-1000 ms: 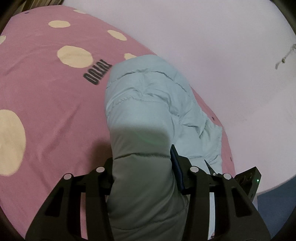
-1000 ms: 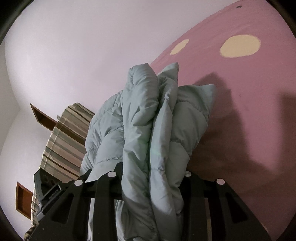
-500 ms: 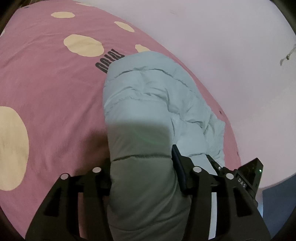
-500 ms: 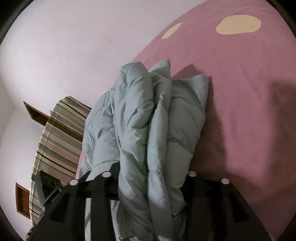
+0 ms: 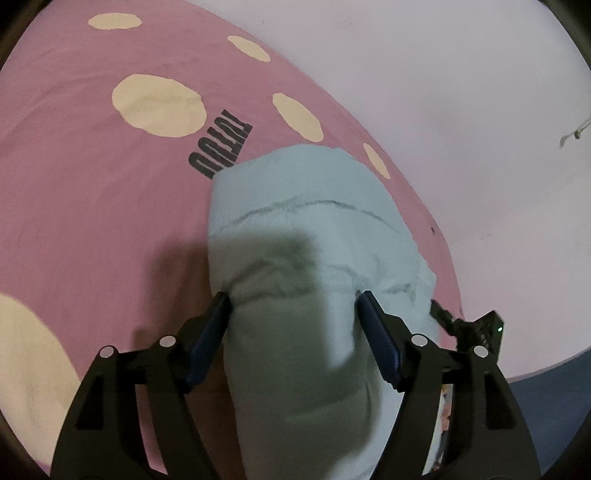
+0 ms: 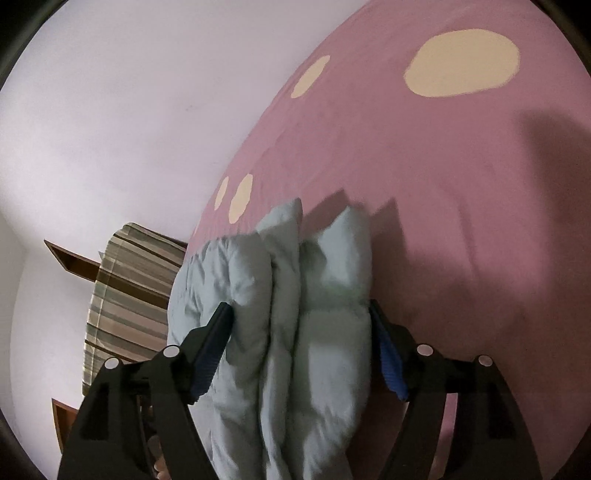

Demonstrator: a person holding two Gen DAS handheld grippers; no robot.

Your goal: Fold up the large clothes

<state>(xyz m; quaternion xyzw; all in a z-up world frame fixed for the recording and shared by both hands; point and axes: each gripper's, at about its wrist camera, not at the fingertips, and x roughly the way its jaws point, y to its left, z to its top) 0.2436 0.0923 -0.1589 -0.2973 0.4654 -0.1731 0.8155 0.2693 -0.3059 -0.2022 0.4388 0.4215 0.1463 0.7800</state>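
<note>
Jacket folded on bedsheet, btwn opening fingers.

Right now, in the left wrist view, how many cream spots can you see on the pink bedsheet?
6. Far edge; beside it; large one above the lettering; right of the lettering; beside the folded jacket; big one at near left. The jacket may hide more.

puffer jacket | pale blue, quilted | folded in thick layers | lying on pink bedspread

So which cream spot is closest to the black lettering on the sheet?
The big oval cream spot, just left of the black lettering; the others lie farther off.
</note>
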